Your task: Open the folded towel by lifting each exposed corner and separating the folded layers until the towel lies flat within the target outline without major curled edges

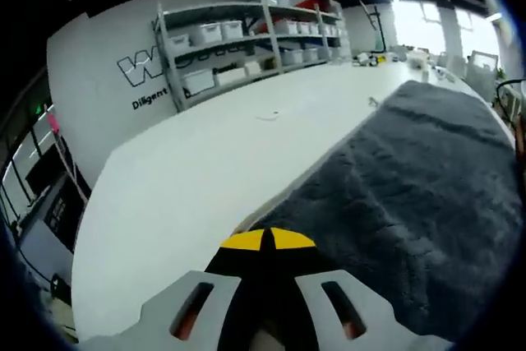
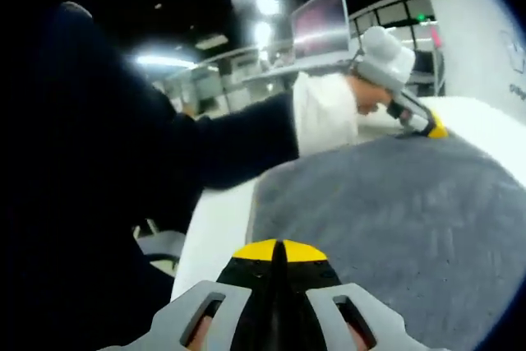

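White table (image 1: 189, 178) runs long through a workshop-looking room, with grey metal shelving (image 1: 246, 39) full of pale storage bins against the far wall, and some dark lettering (image 1: 144, 71) painted on that wall to the left of it. Bright windows sit far right, and there's small clutter at the far end of the table that's too tiny to make out.

In the left gripper view the dark grey towel (image 1: 411, 195) covers the right side of the table, fluffy pile, stretching from near the camera way off toward the far end. Its left edge runs diagonally across the tabletop. The left gripper (image 1: 267, 240) sits right at that near edge, its yellow-tipped black jaws pressed together with no gap showing. Whether there's any towel fabric pinched in there, I honestly can't tell.

The right gripper view has the same towel (image 2: 394, 219) spreading from the near side out to the right, with a strip of white table (image 2: 218, 228) to its left. The right gripper (image 2: 279, 248) is also closed up tight, just a thin seam between the yellow tips, sitting over the towel's near edge. Again, can't say if it's got cloth.

A person's dark sleeve (image 2: 164, 162) fills the left of that view, and farther off the left gripper (image 2: 419, 121) is held at the towel's far edge.
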